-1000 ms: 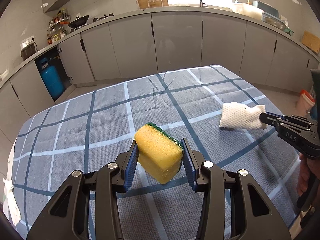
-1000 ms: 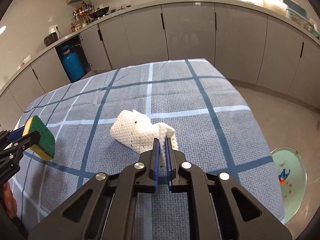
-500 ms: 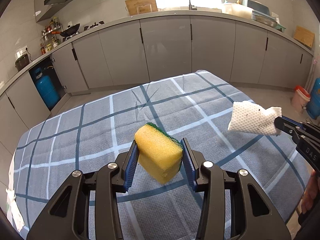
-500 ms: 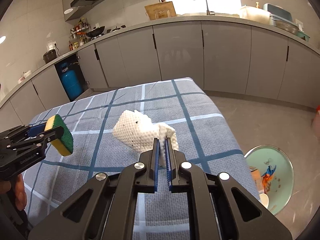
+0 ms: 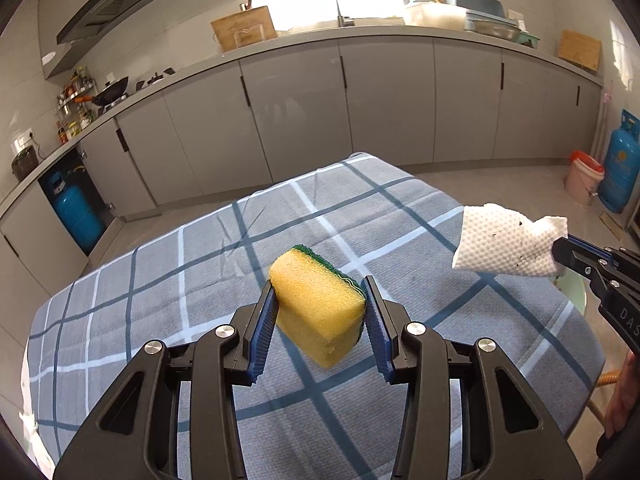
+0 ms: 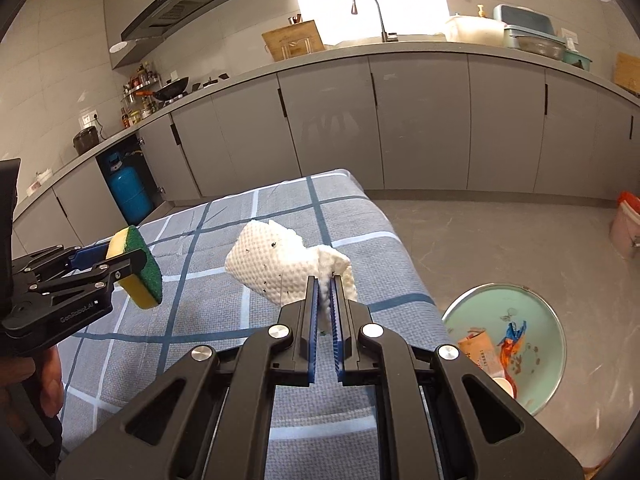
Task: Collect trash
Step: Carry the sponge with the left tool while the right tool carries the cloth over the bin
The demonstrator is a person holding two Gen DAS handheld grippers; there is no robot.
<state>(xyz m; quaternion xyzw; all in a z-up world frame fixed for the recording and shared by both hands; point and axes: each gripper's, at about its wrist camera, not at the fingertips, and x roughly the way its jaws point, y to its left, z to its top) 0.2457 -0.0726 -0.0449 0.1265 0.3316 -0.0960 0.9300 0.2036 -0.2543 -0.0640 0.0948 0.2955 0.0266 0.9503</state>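
Note:
My left gripper (image 5: 320, 292) is shut on a yellow sponge (image 5: 316, 308) with a green scouring side and holds it above the checked tablecloth (image 5: 200, 264). The sponge also shows at the left of the right wrist view (image 6: 138, 268). My right gripper (image 6: 325, 284) is shut on a crumpled white paper towel (image 6: 280, 264) speckled with dark crumbs, held above the table's right edge. The towel also shows at the right of the left wrist view (image 5: 508, 246). A pale green trash bin (image 6: 536, 360) with wrappers inside stands on the floor, right of the table.
Grey kitchen cabinets (image 5: 380, 100) run behind the table. A blue gas cylinder (image 5: 76, 216) sits in an open cabinet at the left, another (image 5: 622, 160) stands at the far right beside a pink bucket (image 5: 582, 180). The floor between table and cabinets is bare.
Both grippers have risen and moved to the right, each still holding its object. The paper towel has lifted off the cloth toward the table's right edge, and the bin has come into fuller view.

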